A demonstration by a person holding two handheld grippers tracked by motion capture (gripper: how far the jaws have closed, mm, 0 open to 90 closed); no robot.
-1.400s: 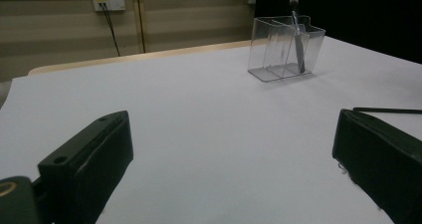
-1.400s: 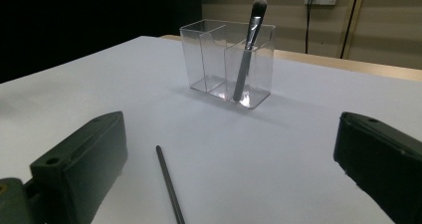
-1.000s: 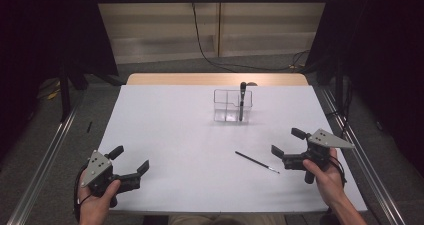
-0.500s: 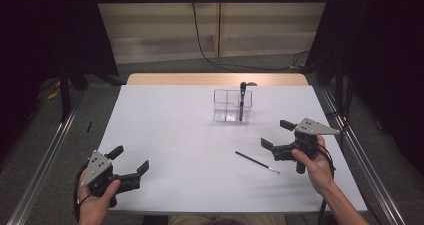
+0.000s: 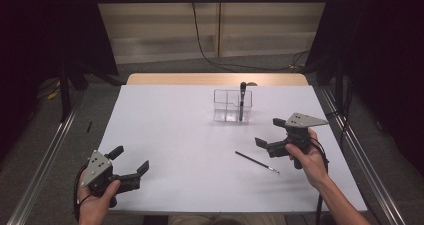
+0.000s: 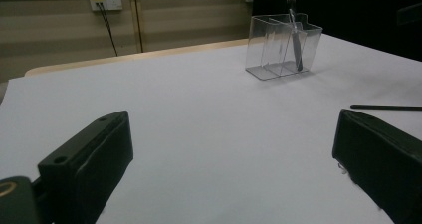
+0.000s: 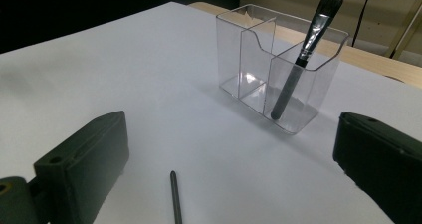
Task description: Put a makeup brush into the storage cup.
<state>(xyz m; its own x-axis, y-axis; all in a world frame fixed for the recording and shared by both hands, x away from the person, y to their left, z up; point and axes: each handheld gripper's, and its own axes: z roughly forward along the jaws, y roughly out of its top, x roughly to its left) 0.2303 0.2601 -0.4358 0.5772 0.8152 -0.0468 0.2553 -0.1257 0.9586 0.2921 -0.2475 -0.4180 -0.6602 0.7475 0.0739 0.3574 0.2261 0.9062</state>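
Observation:
A clear plastic organizer point(image 5: 233, 105) point(image 6: 283, 45) point(image 7: 278, 64) stands at the back middle of the white table, with a makeup brush point(image 5: 242, 100) point(image 7: 303, 50) upright in its right compartment. A thin dark brush point(image 5: 257, 162) point(image 7: 174, 196) point(image 6: 385, 107) lies flat on the table, front right of the middle. My right gripper point(image 5: 267, 135) hovers open just right of that thin brush, its jaws pointing left. My left gripper point(image 5: 130, 162) rests open at the front left corner with nothing between its jaws.
The white table point(image 5: 175, 135) has metal rails point(image 5: 45, 160) along both sides. A wooden strip point(image 5: 215, 79) runs along the far edge. A black cable point(image 5: 200, 40) hangs down the back wall.
My right gripper has moved left and slightly away from me, closer to the thin brush lying on the table. The left gripper has stayed put.

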